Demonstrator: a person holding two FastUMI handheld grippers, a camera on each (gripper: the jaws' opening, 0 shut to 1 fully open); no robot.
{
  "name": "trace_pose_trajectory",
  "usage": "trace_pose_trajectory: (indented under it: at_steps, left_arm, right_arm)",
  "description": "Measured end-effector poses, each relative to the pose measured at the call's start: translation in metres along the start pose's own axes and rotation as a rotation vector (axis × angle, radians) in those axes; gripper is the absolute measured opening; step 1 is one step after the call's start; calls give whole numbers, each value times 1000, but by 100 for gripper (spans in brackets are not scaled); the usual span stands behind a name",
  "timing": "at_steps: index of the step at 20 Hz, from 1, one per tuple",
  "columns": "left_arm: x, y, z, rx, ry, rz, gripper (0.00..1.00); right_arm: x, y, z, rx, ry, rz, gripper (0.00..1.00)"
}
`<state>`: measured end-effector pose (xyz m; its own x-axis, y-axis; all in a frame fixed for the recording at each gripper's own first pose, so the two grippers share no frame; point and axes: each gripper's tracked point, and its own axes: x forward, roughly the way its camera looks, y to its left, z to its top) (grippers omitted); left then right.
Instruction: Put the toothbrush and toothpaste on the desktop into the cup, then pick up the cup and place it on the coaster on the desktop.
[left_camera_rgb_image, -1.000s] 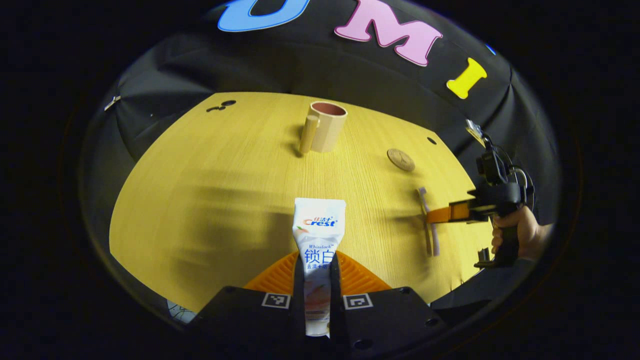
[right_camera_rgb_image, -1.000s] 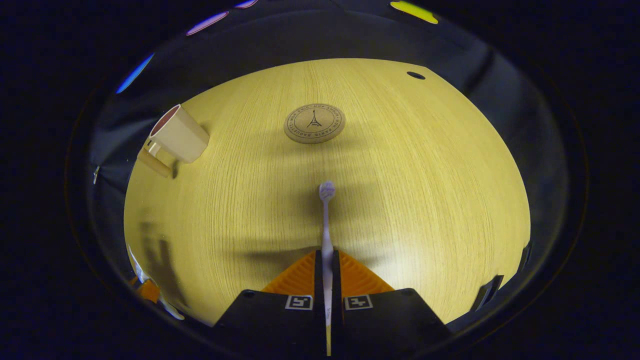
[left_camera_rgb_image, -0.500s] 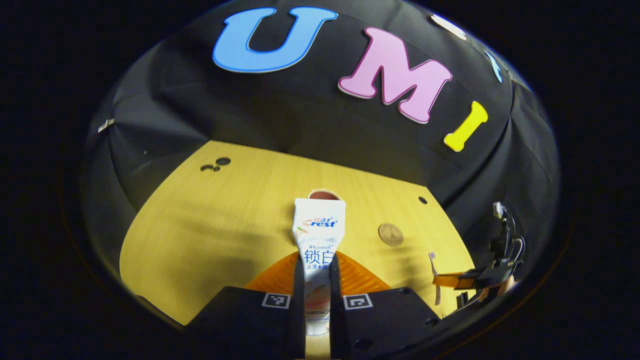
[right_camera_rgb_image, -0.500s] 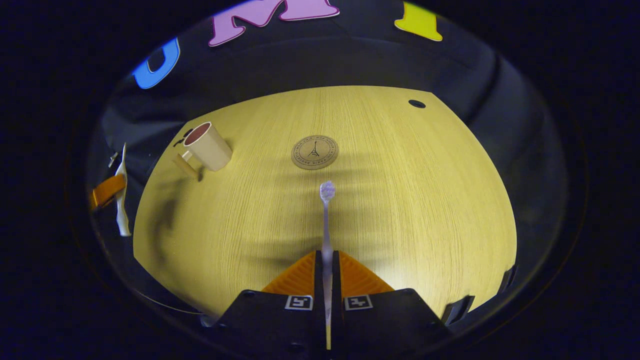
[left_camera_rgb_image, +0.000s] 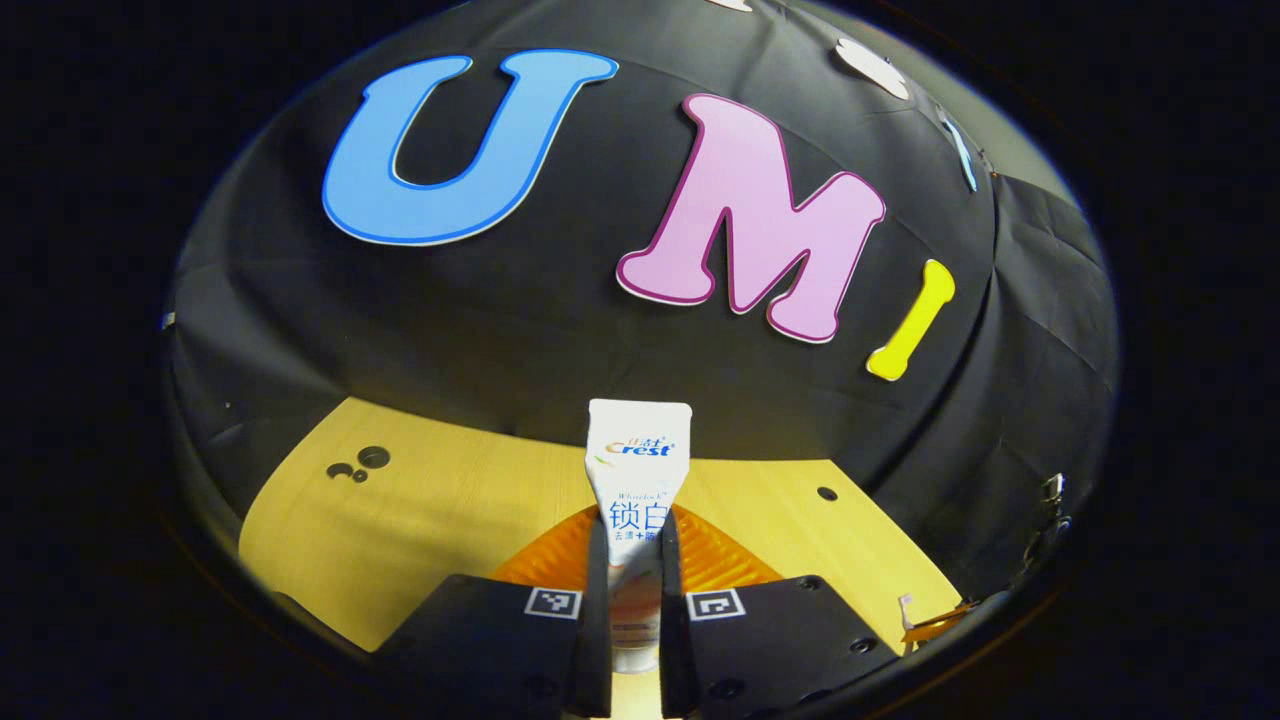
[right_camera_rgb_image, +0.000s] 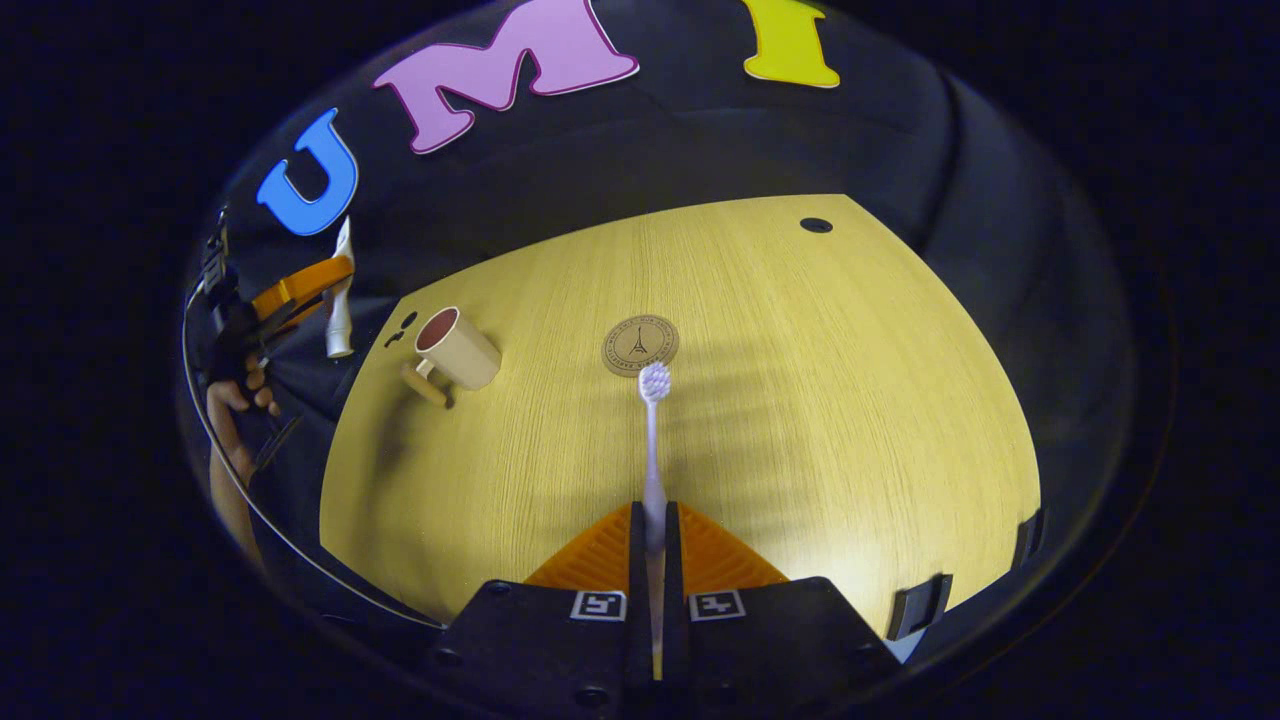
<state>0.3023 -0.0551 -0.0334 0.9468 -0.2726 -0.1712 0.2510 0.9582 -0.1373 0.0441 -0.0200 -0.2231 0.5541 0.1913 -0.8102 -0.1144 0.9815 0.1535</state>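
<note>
cup (right_camera_rgb_image: 457, 347): upright on the desktop (right_camera_rgb_image: 800, 420), far left part, handle toward me; inside looks bare, nothing in it that I can see.
coaster (right_camera_rgb_image: 640, 344): flat on the desktop, right of the cup and well apart from it; nothing on it.
desktop holes: one dark hole (right_camera_rgb_image: 816, 225) near the far right corner in the right gripper view; a small cluster of holes (left_camera_rgb_image: 360, 462) at the far left in the left gripper view.
in the way: nothing between cup and coaster.
toothpaste (left_camera_rgb_image: 636, 480): held up off the desktop in my left gripper (left_camera_rgb_image: 633, 560), crimped flat end pointing away, cap end down between the fingers; in the right gripper view it hangs cap-down above and left of the cup.
left gripper: fingers closed tight on the toothpaste tube, both sides pressing; my hand (right_camera_rgb_image: 232, 400) on its handle shows in the right gripper view.
toothbrush (right_camera_rgb_image: 652, 440): clamped by its handle in my right gripper (right_camera_rgb_image: 652, 545), bristle head pointing forward, seen just in front of the coaster.
right gripper: fingers closed on the toothbrush handle, raised above the desktop.
</note>
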Motion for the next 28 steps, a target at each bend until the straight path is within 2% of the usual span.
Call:
trace_pose_trajectory:
  at_steps: [4,8,12,14,16,17,18,19,20,21,22,23,24,25,28]
  left_arm:
    - [47,5,-2,-16,-95,-7,24]
    - [78,29,-26,23,-139,24,24]
    - [91,29,-55,59,-158,2,24]
    - [93,27,-66,80,-164,8,25]
    - [95,28,-80,102,-156,33,28]
    - [97,29,-87,113,-142,39,36]
    - [96,28,-93,119,-133,48,33]
    - [93,30,-97,119,-126,57,47]
    - [90,29,-102,112,-113,56,43]
    - [87,28,-103,104,-109,53,60]
    - [84,28,-101,100,-109,54,66]
    - [82,27,-99,96,-108,53,76]
    - [75,29,-97,95,-109,66,77]
    - [70,30,-93,94,-113,79,97]
    - [38,34,-82,77,-123,124,97]
  right_arm:
    - [-4,-7,-1,-51,-10,10,8]
    - [6,-16,-11,-48,2,19,8]
    - [18,-16,-20,-83,16,31,8]
    - [26,-18,-20,-163,8,24,8]
    - [30,-18,-16,-210,-2,27,8]
    - [32,-17,-16,-202,2,34,8]
    - [33,-16,-14,-190,-1,42,8]
    - [35,-14,-10,-182,-7,47,8]
    - [38,-12,-8,-178,-11,55,8]
    - [40,-11,-5,-178,-13,58,8]
    - [41,-9,-2,-180,-16,63,8]
    - [43,-5,0,-180,-23,72,8]
    - [44,-1,4,-180,-32,83,8]
    - [44,5,9,-181,-44,94,8]
    - [46,25,26,-187,-83,129,8]
